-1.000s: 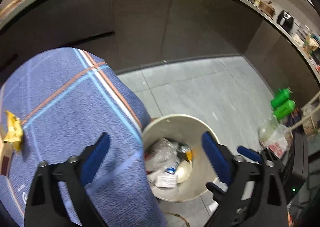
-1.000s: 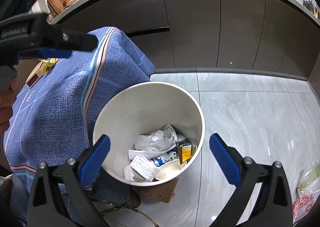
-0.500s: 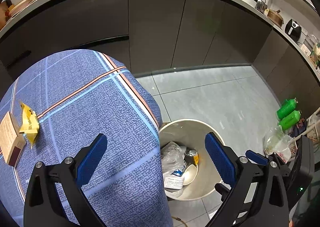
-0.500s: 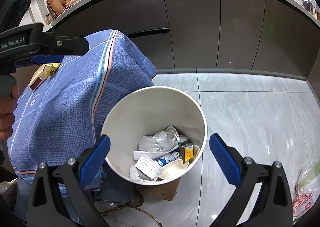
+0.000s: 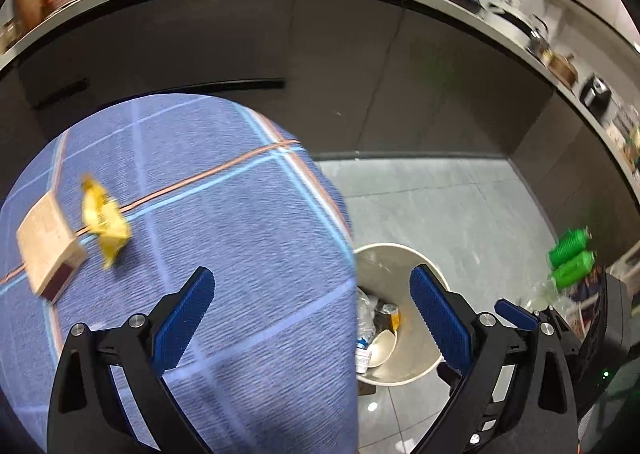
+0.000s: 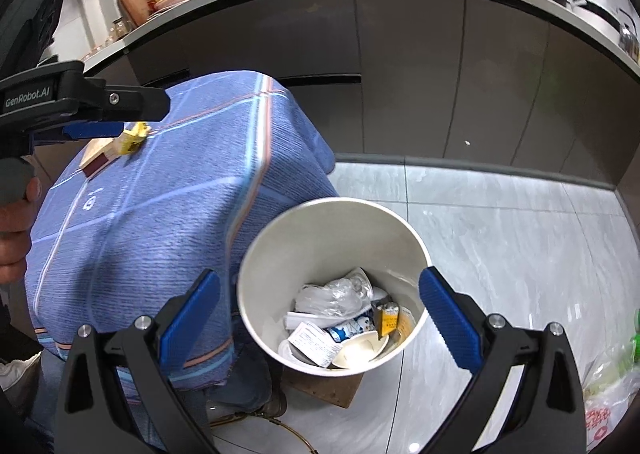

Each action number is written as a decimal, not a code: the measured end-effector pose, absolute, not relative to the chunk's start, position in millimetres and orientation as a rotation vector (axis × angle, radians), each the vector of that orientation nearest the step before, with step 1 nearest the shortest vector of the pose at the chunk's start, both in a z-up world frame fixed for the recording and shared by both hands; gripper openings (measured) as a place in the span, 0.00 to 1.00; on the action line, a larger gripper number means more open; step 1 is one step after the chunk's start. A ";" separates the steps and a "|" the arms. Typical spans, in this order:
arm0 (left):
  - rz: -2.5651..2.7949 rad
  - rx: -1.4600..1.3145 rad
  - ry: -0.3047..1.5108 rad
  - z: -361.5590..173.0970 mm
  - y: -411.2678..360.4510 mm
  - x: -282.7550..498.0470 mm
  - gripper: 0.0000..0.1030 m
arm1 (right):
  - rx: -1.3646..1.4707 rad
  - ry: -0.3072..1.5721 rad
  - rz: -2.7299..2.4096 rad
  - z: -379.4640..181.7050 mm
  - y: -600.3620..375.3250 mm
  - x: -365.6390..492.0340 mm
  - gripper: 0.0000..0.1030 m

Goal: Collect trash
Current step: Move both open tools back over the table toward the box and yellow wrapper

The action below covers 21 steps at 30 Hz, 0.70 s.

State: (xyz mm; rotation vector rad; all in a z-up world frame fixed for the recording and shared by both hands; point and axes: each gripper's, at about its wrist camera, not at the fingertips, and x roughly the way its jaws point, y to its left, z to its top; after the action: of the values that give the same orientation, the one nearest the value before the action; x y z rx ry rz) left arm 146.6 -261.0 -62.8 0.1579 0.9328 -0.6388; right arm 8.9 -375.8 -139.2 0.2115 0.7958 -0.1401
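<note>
A crumpled yellow wrapper [image 5: 105,221] and a small tan box [image 5: 47,241] lie on the blue checked tablecloth [image 5: 224,213]; both show in the right wrist view, wrapper [image 6: 134,137] and box [image 6: 100,153]. A white bin [image 6: 332,230] holding several pieces of trash stands on the floor beside the table, also seen in the left wrist view [image 5: 404,258]. My left gripper [image 5: 312,314] is open and empty above the table's right edge, the wrapper ahead to its left. My right gripper [image 6: 320,312] is open and empty over the bin.
Dark kitchen cabinets [image 6: 440,65] under a cluttered counter run along the back. Two green bottles [image 5: 570,258] and a plastic bag [image 6: 612,386] sit on the grey tile floor to the right. A piece of cardboard [image 6: 324,388] lies under the bin.
My left gripper has swung left from over the bin onto the table, bringing the wrapper and box closer to centre. My right gripper has shifted slightly, staying over the bin.
</note>
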 end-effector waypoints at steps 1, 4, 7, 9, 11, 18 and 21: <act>-0.616 0.145 0.930 -60.4 -251.3 147.4 0.92 | 0.198 0.790 -0.133 -135.0 -371.3 10.3 0.97; -0.545 0.109 0.928 -55.1 -222.4 149.6 0.92 | 0.151 0.767 -0.111 -122.9 -356.8 15.8 0.97; -0.467 0.075 0.928 -53.2 -189.7 154.8 0.92 | 0.115 0.735 -0.098 -111.4 -343.0 22.8 0.97; -0.422 0.049 0.933 -52.7 -168.3 158.5 0.92 | 0.119 0.712 -0.086 -104.2 -336.8 28.6 0.97; -0.370 0.020 0.940 -54.2 -142.0 162.5 0.92 | 0.136 0.694 -0.068 -97.8 -331.3 34.9 0.97; -0.211 -0.078 0.962 -61.8 -59.2 181.3 0.92 | 0.139 0.655 0.024 -78.6 -296.8 71.3 0.97; -0.192 -0.146 0.976 -63.5 -33.8 194.1 0.92 | 0.089 0.684 0.068 -74.4 -273.7 91.6 0.97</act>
State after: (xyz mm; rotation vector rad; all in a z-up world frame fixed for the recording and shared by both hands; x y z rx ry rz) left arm 194.1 -33.8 -63.5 -0.1458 0.9759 -0.1924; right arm 91.6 -273.7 -74.4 0.0888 0.6836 0.0677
